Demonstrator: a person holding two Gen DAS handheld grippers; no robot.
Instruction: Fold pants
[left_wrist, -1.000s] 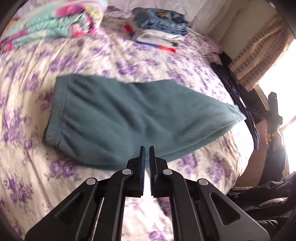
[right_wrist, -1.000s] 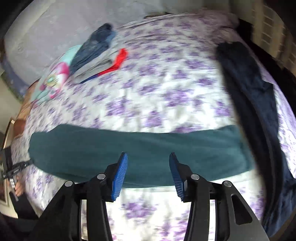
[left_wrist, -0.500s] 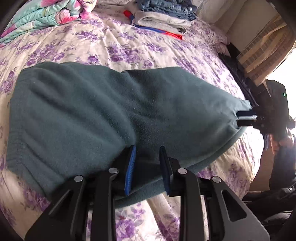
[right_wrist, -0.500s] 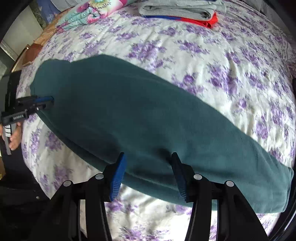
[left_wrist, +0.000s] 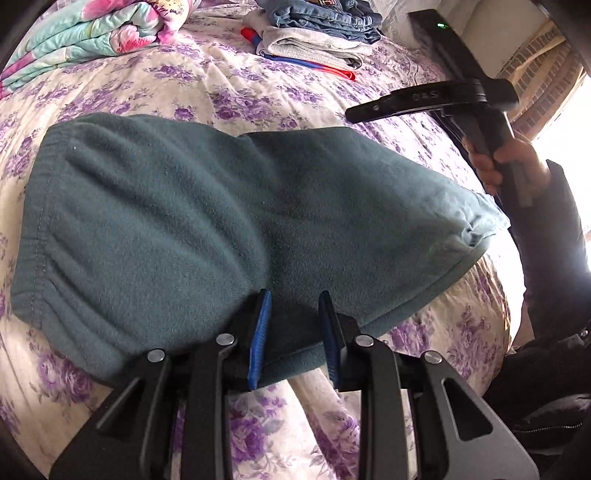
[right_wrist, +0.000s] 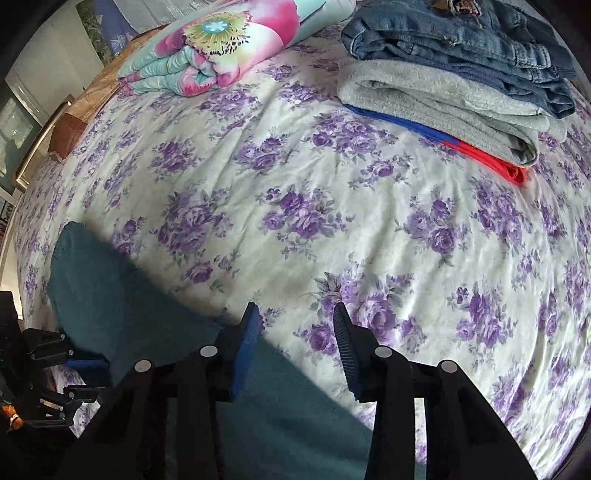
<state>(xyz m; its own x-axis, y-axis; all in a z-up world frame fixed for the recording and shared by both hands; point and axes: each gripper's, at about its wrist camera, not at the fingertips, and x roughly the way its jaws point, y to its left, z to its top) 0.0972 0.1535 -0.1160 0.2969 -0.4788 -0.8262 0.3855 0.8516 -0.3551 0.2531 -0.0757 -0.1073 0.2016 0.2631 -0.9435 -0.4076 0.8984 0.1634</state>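
Two hand-held grippers work over teal pants (left_wrist: 192, 221) that lie flat across a bed (right_wrist: 332, 240) with a purple-flowered sheet. The left hand-held gripper (left_wrist: 293, 332) stands narrowly parted at the near edge of the pants, the fabric between its blue pads, which are not pressing it. The right hand-held gripper (right_wrist: 295, 347) is closing from a wider gap, its left pad over the pants' far edge, its right pad over bare sheet. A stack of folded clothes (right_wrist: 454, 74) and a flowered quilt (right_wrist: 221, 48) lie beyond.
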